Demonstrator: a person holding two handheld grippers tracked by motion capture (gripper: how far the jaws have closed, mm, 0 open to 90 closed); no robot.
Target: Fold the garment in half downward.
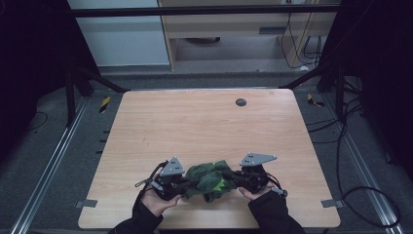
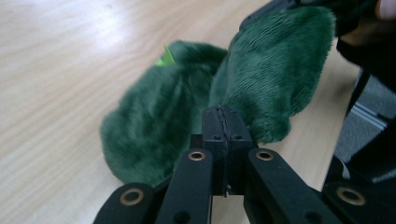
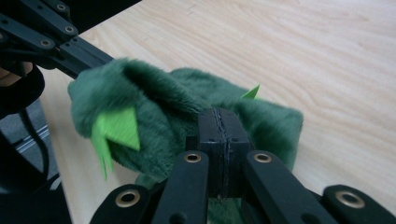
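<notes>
- Green plush cloth (image 1: 208, 179) sits bunched at the near edge of the table (image 1: 204, 122), between both grippers.
- Left gripper (image 2: 223, 122): jaws closed, pinching 1 end.
- Right gripper (image 3: 219, 126): likewise clamped on the opposite end, apparently for spreading it.

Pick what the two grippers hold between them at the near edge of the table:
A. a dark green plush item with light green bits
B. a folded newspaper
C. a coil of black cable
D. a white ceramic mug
A: the left gripper and right gripper meet on a dark green plush item, its jaws shut on the fuzzy fabric in both gripper views.
</notes>
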